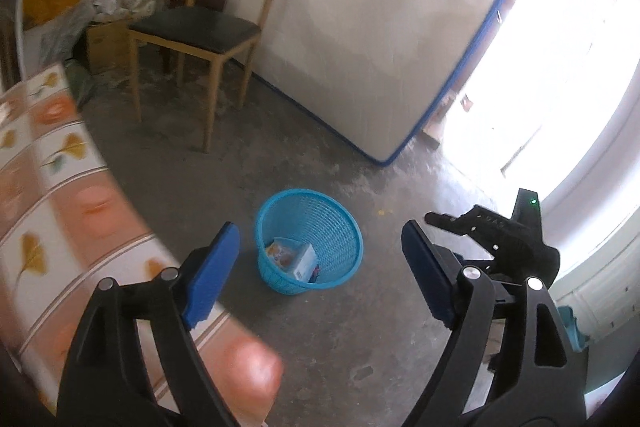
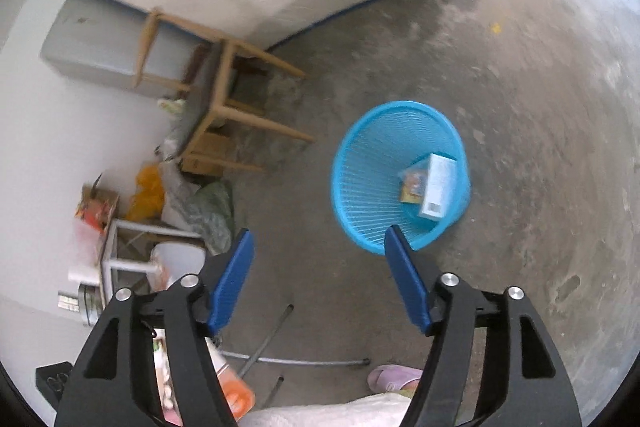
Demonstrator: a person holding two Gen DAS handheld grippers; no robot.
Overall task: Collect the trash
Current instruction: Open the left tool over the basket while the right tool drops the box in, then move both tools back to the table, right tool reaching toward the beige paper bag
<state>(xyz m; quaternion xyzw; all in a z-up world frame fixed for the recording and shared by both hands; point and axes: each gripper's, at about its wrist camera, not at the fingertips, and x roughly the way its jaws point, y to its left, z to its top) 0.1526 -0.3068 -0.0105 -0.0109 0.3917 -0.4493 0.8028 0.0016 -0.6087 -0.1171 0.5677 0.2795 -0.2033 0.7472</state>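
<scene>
Left gripper [image 1: 320, 275] spread wide and empty above the blue basket [image 1: 344, 227]; right gripper [image 2: 320, 279] likewise apart, empty, beside the basket. Boxes [image 2: 436, 187] already inside. Risk: clipping the light rim, tipping the basket, spilling onto the floor [image 2: 520, 87].

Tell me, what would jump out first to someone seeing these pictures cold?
The bright blue basket on the grey concrete floor, with a white box and a colourful packet inside. Both the left gripper and right gripper hang open and empty above it. Behind stands a wooden chair beside a leaning mattress.
</scene>
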